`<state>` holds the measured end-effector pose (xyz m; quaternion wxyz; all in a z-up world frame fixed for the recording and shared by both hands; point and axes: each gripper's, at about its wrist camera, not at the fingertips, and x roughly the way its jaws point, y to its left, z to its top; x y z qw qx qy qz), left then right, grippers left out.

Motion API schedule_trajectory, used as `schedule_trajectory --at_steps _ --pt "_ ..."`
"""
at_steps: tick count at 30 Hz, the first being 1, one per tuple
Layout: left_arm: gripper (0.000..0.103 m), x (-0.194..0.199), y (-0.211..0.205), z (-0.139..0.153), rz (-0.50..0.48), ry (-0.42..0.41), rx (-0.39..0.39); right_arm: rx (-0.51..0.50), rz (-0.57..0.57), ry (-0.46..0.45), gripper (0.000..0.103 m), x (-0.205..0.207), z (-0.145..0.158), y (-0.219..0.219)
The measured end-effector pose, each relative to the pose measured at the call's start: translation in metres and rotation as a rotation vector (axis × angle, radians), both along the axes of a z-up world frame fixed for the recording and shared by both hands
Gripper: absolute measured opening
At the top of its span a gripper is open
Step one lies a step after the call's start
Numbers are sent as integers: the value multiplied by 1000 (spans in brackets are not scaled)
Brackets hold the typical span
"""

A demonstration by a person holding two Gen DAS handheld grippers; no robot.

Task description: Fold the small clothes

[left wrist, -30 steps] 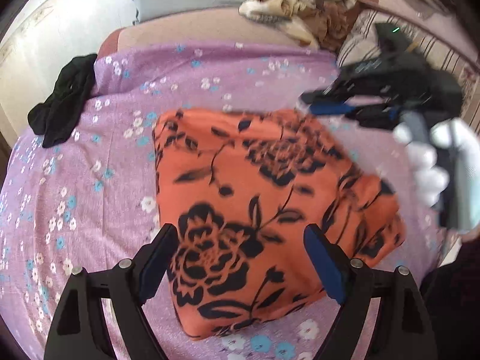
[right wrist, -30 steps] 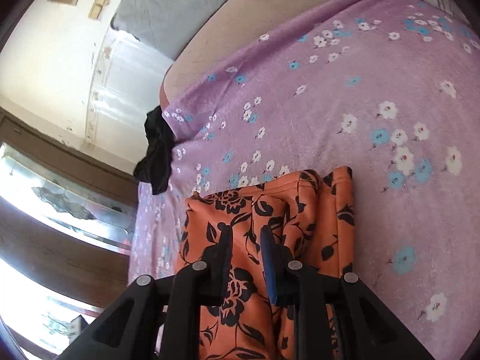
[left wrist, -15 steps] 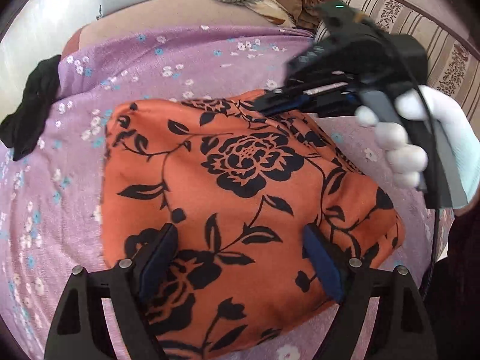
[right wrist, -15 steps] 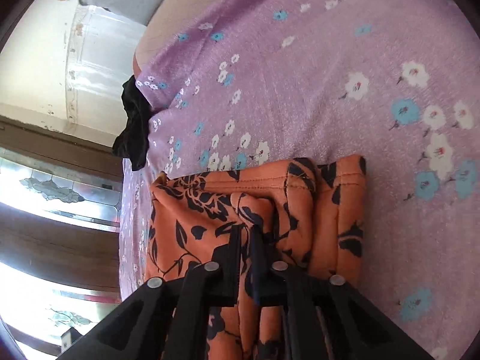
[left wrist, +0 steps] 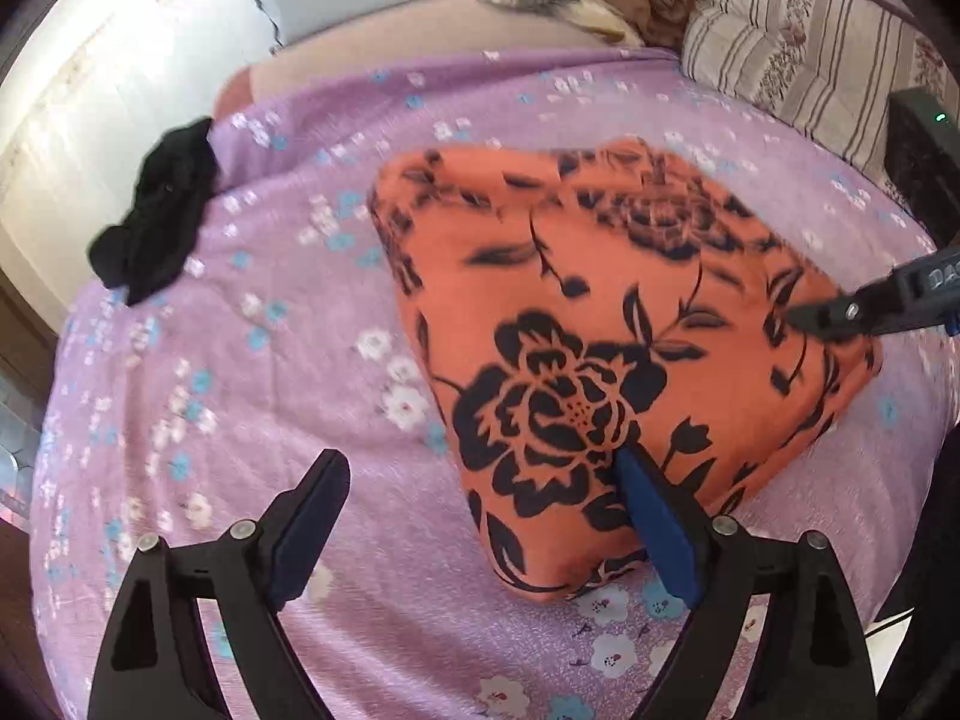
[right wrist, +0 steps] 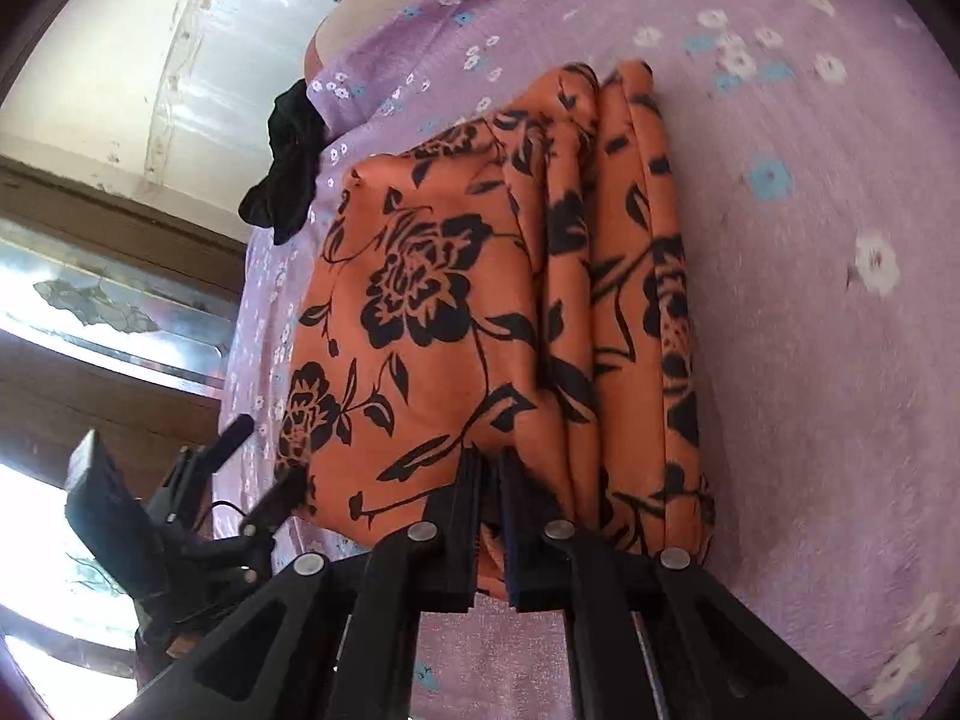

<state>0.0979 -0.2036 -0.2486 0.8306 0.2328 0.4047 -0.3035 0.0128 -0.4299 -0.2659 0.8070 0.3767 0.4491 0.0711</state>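
From the left wrist view, the folded orange cloth with black rose print (left wrist: 606, 324) lies on the purple flowered bedsheet (left wrist: 240, 396), right of centre. The left tool (left wrist: 480, 510) stands wide open; its blue-padded right finger (left wrist: 654, 528) overlaps the cloth's near corner, while the other finger sits above bare sheet. The right tool (left wrist: 804, 319) reaches in from the right edge, its tip at the cloth's right side. A crumpled black garment (left wrist: 156, 210) lies well apart at the sheet's left edge, and a striped pillow (left wrist: 798, 54) rests at upper right.

From the right wrist view, the right tool (right wrist: 491, 516) is closed on the cloth's (right wrist: 480, 312) near edge, orange fabric pinched between its fingers. Stacked folds run along the cloth's right side. The black garment (right wrist: 288, 162) sits beyond the cloth.
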Motion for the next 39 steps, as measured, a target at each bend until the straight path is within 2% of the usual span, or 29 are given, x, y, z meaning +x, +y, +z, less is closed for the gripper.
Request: schedule_trajectory --at_steps 4,7,10,12,15,16,18,20,21,24,30,33,36,37,39 --pt "92 15 12 3 5 108 -74 -34 -6 -18 8 -7 4 5" --pt "92 16 18 19 -49 51 -146 -80 -23 -32 8 -6 21 7" --pt "92 24 26 31 -48 -21 -217 -149 -49 -120 11 -2 52 12" --pt "92 36 23 23 -27 9 -222 -200 -53 -156 11 10 71 17" --pt "94 43 17 -8 -33 75 -154 -225 -44 -131 11 48 84 22" --pt "96 44 20 -10 -14 81 -190 -250 -57 -104 11 62 83 22" --pt "96 48 18 -9 -8 109 -192 -260 -79 -24 11 90 68 21" --pt "98 46 16 -7 -32 70 -174 -270 -97 133 11 112 34 13" --pt "98 44 15 -8 -36 57 -166 -255 -77 188 9 120 17 12" --pt "98 46 20 -6 -15 82 -178 -271 -69 190 9 130 31 14" --pt "98 48 16 -10 -11 95 -174 -310 20 64 11 184 70 48" --pt "98 49 16 -12 -12 95 -177 -318 82 41 11 221 64 68" --pt "98 50 16 -12 -5 91 -181 -358 120 135 11 255 26 81" --pt "98 50 16 -12 -1 84 -177 -342 130 151 9 259 15 81" --pt "98 51 17 -11 -8 97 -184 -313 114 110 9 253 20 75"
